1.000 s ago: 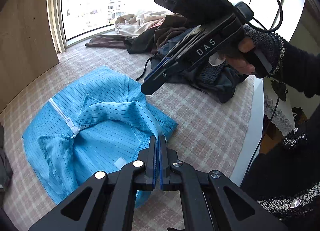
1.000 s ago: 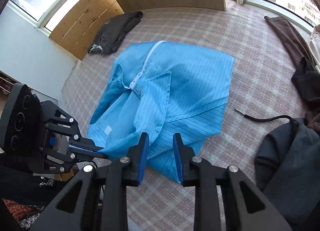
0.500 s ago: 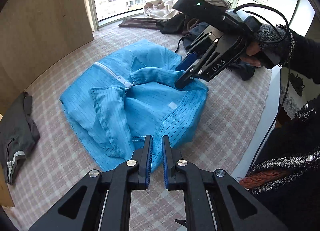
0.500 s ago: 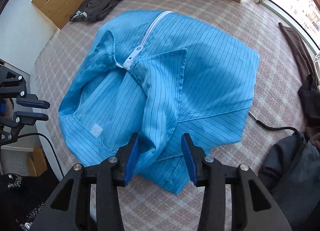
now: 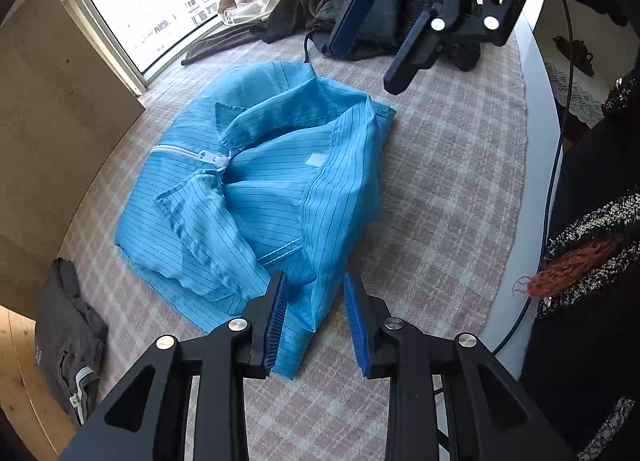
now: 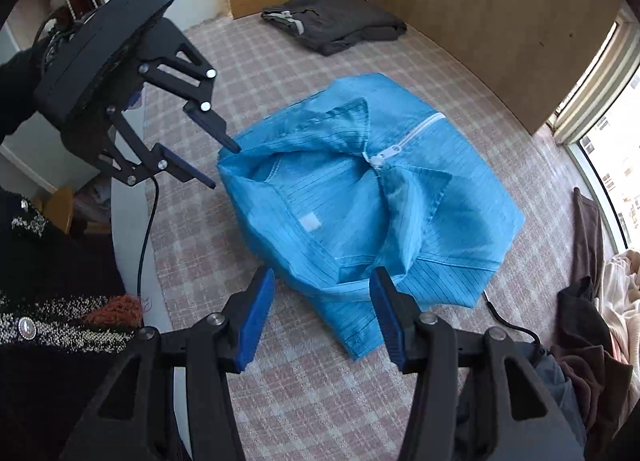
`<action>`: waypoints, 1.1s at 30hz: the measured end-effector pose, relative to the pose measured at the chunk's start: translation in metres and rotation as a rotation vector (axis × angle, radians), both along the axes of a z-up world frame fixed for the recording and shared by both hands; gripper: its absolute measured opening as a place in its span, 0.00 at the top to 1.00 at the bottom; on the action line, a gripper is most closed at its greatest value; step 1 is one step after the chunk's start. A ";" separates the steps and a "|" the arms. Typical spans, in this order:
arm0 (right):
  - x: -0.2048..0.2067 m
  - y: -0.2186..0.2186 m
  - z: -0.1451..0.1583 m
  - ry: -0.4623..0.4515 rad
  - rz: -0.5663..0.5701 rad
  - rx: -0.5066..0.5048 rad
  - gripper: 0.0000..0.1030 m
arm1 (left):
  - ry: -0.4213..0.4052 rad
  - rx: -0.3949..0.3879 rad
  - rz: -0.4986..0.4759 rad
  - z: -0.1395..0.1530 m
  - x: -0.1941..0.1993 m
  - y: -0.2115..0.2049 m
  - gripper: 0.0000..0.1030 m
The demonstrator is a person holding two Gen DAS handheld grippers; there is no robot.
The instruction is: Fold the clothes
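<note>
The blue jacket (image 5: pixel 256 197) lay bunched, half folded, on the checked bed (image 5: pixel 440 181). Both the left gripper (image 5: pixel 314 321) and right gripper (image 6: pixel 322 313) hovered over its near edge, jaws wide apart, holding nothing. Next, probably, pinch that edge and fold.

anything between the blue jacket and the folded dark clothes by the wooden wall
Nothing: in the right wrist view only bare checked cover separates the blue jacket from the folded dark clothes.
</note>
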State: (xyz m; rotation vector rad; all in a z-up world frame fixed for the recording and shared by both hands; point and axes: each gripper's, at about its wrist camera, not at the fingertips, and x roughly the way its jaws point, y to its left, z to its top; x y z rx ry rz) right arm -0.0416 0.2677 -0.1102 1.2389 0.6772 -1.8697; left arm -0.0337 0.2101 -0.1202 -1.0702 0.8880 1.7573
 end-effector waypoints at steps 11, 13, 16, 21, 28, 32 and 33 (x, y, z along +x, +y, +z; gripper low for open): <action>-0.029 -0.020 -0.052 -0.033 0.086 0.186 0.83 | -0.065 -0.063 -0.005 -0.026 -0.028 0.015 0.87; -0.043 -0.017 -0.044 -0.073 0.040 0.148 0.94 | -0.026 -0.074 -0.019 -0.015 -0.030 0.016 0.93; -0.051 -0.013 -0.017 0.025 -0.002 0.114 0.94 | 0.098 -0.089 -0.022 0.005 -0.030 0.017 0.93; -0.029 -0.018 -0.012 0.256 0.042 0.175 0.94 | 0.170 -0.118 -0.062 -0.007 -0.007 0.024 0.93; 0.000 -0.028 -0.078 0.238 0.177 0.312 0.89 | 0.051 -0.133 -0.071 -0.059 0.011 0.026 0.84; -0.011 -0.016 -0.058 0.182 0.096 0.230 0.70 | -0.025 -0.024 0.021 -0.036 0.001 0.011 0.83; -0.015 -0.009 -0.046 0.163 0.054 0.194 0.65 | -0.029 -0.003 0.037 -0.028 0.002 0.007 0.83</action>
